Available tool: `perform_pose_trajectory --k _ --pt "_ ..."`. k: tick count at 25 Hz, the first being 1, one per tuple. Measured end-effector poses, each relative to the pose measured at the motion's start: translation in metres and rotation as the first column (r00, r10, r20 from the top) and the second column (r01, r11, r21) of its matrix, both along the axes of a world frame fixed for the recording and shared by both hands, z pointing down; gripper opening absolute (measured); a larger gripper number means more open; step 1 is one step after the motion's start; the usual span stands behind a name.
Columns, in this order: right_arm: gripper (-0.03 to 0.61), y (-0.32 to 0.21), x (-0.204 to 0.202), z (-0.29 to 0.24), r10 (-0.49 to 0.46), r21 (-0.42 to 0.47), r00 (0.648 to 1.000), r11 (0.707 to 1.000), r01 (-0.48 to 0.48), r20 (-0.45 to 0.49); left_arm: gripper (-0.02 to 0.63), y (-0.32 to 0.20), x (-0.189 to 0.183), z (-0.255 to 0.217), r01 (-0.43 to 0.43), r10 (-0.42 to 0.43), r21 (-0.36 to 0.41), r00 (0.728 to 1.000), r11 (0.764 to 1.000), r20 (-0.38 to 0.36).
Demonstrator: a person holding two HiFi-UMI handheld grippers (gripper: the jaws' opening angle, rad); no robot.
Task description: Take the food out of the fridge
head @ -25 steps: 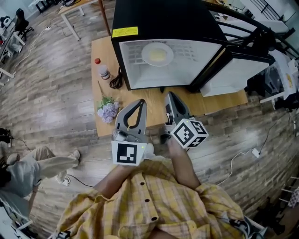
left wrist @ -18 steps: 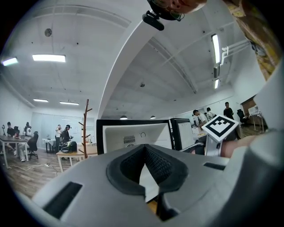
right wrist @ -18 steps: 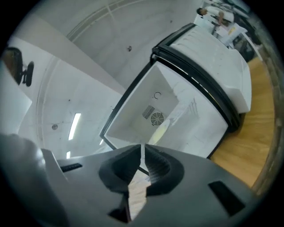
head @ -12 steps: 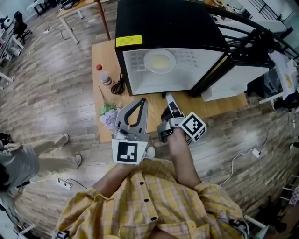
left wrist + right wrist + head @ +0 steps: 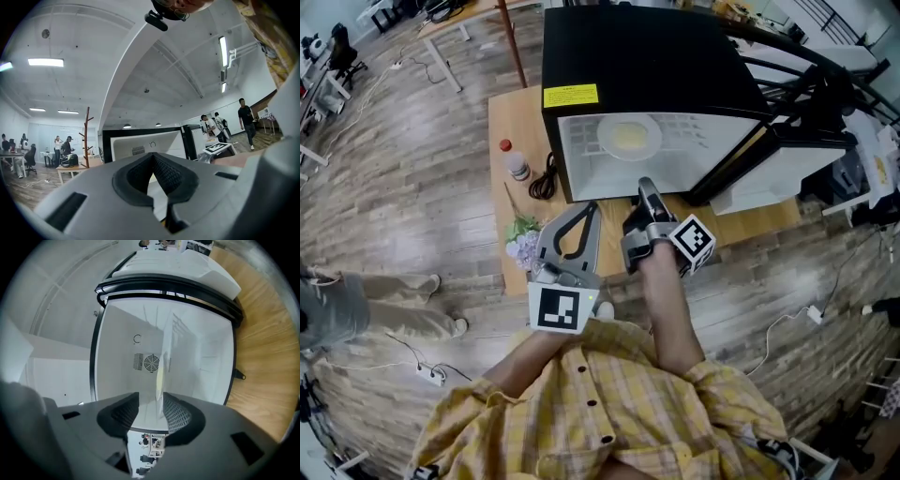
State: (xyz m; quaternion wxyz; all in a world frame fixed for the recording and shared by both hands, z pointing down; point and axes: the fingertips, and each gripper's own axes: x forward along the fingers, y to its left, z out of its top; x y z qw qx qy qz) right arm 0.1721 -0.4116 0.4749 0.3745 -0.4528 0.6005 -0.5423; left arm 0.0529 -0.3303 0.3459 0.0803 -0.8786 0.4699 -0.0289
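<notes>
A black mini fridge point(image 5: 647, 47) stands on a wooden table point(image 5: 511, 112), its door point(image 5: 787, 159) swung open to the right. On its wire shelf lies a white plate of pale yellow food point(image 5: 630, 137). The right gripper view shows that plate point(image 5: 160, 376) edge-on, since my right gripper point(image 5: 645, 187) is rolled onto its side just before the opening. Its jaws have just been opening and stand open point(image 5: 151, 401) with nothing between them. My left gripper point(image 5: 589, 208) hangs level over the table's front edge, short of the fridge, its tips meeting point(image 5: 152, 155) on nothing.
Left of the fridge the table carries a red-capped bottle point(image 5: 515, 159), a coiled black cable point(image 5: 546, 178) and a bunch of purple flowers point(image 5: 525, 246). A black metal frame point(image 5: 806, 66) stands behind the door. A person's legs point(image 5: 356, 305) show on the floor at left.
My right gripper has rolled onto its side, moved toward the fridge opening and opened its jaws. The left gripper has edged a little forward, still shut.
</notes>
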Motion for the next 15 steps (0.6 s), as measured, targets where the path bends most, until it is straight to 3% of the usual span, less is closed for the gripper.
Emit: perform_pose_trajectory --k 8,15 --pt "0.164 -0.03 -0.005 0.018 0.025 -0.044 0.992 0.999 -0.02 0.123 0.008 -0.008 -0.004 0.007 -0.004 0.004 -0.01 1.0 1.0 0.001" --pt "0.161 -0.059 -0.002 0.029 0.041 -0.055 0.989 0.998 -0.033 0.139 0.008 -0.013 -0.014 0.01 0.012 -0.012 -0.008 1.0 1.0 0.009"
